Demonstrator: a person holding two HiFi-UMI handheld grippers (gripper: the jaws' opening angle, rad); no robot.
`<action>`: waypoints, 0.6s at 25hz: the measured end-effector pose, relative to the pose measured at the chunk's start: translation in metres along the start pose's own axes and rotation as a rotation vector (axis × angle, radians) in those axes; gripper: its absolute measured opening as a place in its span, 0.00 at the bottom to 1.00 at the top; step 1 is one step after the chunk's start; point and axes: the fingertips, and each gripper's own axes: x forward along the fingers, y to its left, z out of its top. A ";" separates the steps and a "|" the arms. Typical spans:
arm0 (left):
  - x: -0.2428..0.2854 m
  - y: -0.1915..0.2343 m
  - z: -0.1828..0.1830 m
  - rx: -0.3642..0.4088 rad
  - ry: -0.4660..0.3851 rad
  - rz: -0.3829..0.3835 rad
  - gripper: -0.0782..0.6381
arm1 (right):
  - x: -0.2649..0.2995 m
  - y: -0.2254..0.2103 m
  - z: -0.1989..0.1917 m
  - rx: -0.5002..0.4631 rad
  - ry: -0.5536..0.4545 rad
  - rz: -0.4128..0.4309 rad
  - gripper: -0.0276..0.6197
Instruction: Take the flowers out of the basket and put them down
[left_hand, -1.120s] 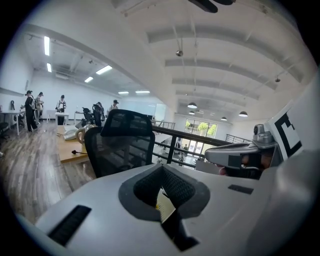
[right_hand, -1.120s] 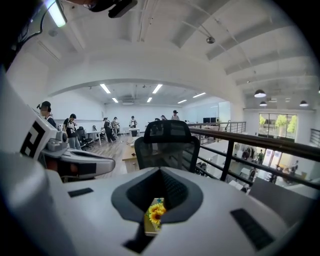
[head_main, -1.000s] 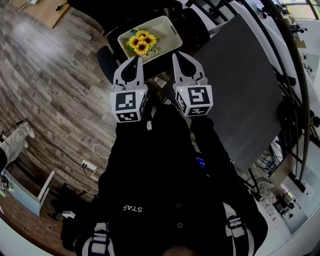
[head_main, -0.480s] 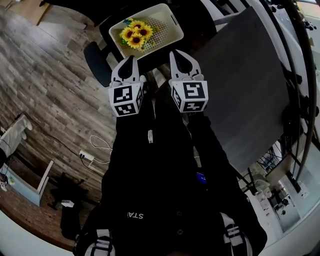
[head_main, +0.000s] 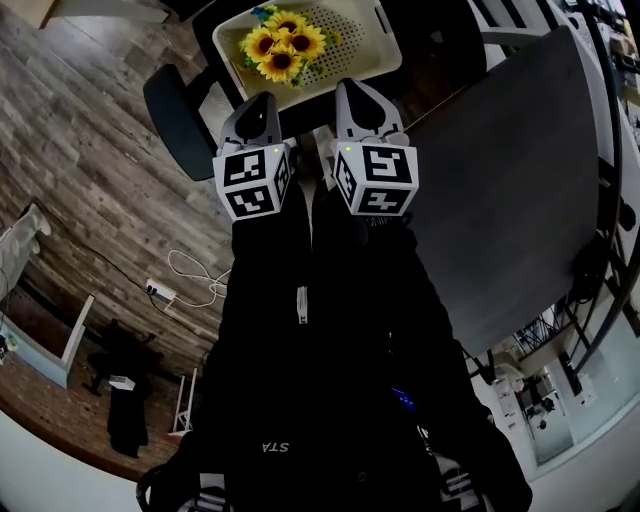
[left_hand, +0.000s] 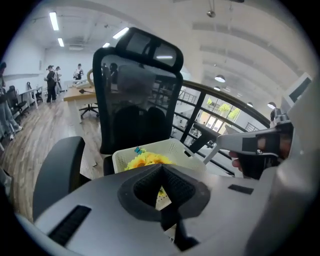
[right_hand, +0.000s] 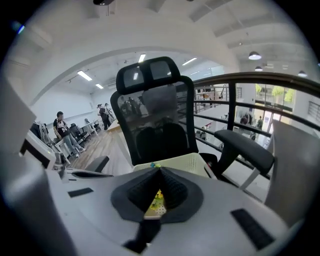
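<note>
A cream perforated basket (head_main: 372, 45) sits on the seat of a black office chair, with a bunch of yellow sunflowers (head_main: 281, 47) lying in its left half. My left gripper (head_main: 262, 101) and right gripper (head_main: 356, 88) hang side by side just short of the basket's near rim, both shut and holding nothing. In the left gripper view the basket (left_hand: 176, 148) and flowers (left_hand: 144, 160) lie right beyond the closed left gripper (left_hand: 161, 168). In the right gripper view the basket (right_hand: 186, 161) shows behind the closed right gripper (right_hand: 160, 170).
The black office chair (head_main: 172, 110) has a tall mesh back (left_hand: 135, 95) and armrests on both sides (right_hand: 245, 145). A grey table (head_main: 500, 190) lies to the right, wooden floor with cables (head_main: 190, 280) to the left. People stand far off in the room (right_hand: 62, 130).
Both grippers have come down together and closer to the basket, which now sits just past their tips. Their jaws have stayed shut.
</note>
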 end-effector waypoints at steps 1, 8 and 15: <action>0.008 0.005 -0.007 -0.007 0.018 0.009 0.11 | 0.008 -0.001 -0.006 0.004 0.010 -0.003 0.06; 0.058 0.028 -0.039 -0.045 0.100 0.025 0.11 | 0.049 -0.016 -0.034 0.043 0.051 -0.018 0.06; 0.093 0.041 -0.065 -0.059 0.148 0.033 0.11 | 0.080 -0.032 -0.059 0.074 0.097 -0.031 0.06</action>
